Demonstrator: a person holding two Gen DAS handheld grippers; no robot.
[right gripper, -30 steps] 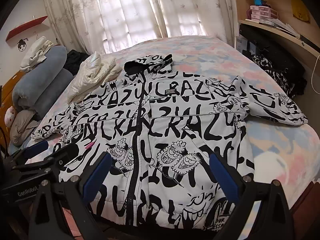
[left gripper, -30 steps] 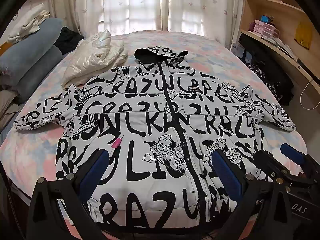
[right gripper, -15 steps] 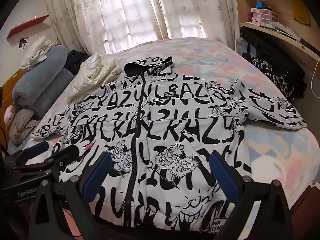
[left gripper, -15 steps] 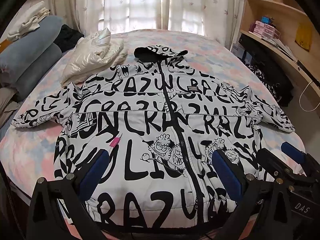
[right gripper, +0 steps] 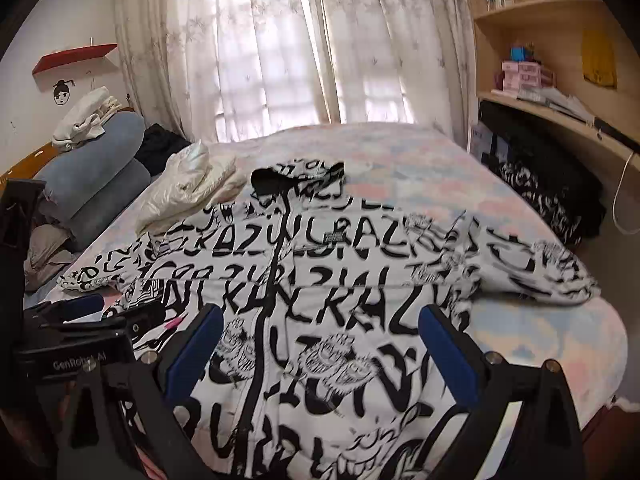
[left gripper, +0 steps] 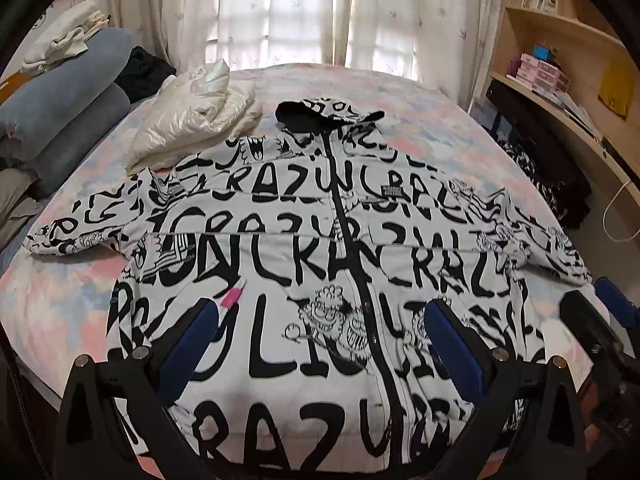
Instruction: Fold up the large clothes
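Observation:
A large white hooded jacket [left gripper: 304, 248] covered in black graffiti lettering lies spread flat, front up, on the bed, zipped, hood at the far end and both sleeves stretched sideways. It fills the right wrist view too, jacket [right gripper: 332, 288]. My left gripper [left gripper: 320, 344] hangs open over the jacket's lower front, near the hem, with nothing between its blue pads. My right gripper [right gripper: 320, 356] is also open, above the lower right side of the jacket. The right gripper [left gripper: 600, 320] shows at the right edge of the left wrist view.
A folded cream puffer jacket [left gripper: 192, 120] lies at the far left of the pastel bedspread [left gripper: 60, 304], touching the jacket's shoulder. Blue-grey pillows [left gripper: 68, 104] with clothes are stacked on the left. Shelves and a desk [left gripper: 560, 92] run along the right, with dark printed fabric [right gripper: 548, 200] below.
Both grippers have moved a little forward over the jacket and stay open. The right wrist view has tilted lower and closer. The jacket has not moved.

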